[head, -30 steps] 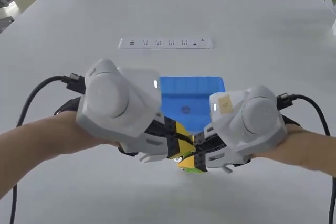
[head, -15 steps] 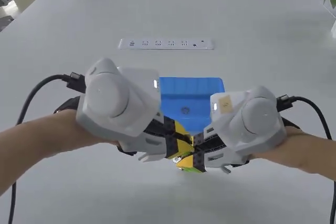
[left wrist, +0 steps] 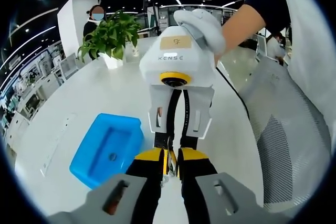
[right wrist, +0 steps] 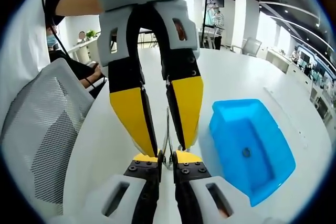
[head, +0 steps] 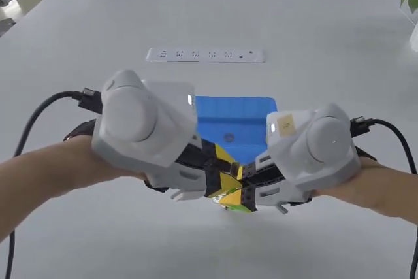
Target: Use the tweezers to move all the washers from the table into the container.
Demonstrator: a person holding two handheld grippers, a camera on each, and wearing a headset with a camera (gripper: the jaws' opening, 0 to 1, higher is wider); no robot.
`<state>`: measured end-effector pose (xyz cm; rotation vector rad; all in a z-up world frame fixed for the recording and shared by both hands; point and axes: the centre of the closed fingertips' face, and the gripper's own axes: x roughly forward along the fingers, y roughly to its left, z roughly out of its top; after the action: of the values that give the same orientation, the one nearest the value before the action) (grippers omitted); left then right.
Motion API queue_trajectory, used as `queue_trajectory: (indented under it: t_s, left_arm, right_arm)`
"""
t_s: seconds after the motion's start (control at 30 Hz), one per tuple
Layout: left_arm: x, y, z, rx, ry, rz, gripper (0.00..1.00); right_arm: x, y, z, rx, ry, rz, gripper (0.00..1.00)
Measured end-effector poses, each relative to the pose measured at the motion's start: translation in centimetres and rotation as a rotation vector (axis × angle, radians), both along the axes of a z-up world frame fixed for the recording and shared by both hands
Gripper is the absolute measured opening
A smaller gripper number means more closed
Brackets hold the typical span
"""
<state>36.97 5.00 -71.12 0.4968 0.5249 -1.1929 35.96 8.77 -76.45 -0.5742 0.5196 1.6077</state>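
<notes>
Blue plastic container (head: 235, 106) is seen with one small metal washer (head: 228, 138) inside; none can be made out on the white table (head: 313, 37). Thin steel tweezers (right wrist: 166, 135), masked in the head view, are clenched by the right gripper (right wrist: 166, 157); whether the left gripper (left wrist: 169, 156) grips them cannot be told.

"KENSE", or so it seems, on the white housing of the right gripper (left wrist: 171, 146).

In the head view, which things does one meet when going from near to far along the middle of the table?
Left gripper and right gripper, meeting tip to tip → blue container → power strip
</notes>
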Motion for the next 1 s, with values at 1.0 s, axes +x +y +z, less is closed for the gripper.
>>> queue_trajectory:
  t_s: [1.0]
  left_arm:
    - [-2.6,5.6,-1.6,-0.08,0.046,0.265,0.38]
  right_arm:
    - [0.4,-2.2,5.0,-0.007,-0.05,-0.013,0.09]
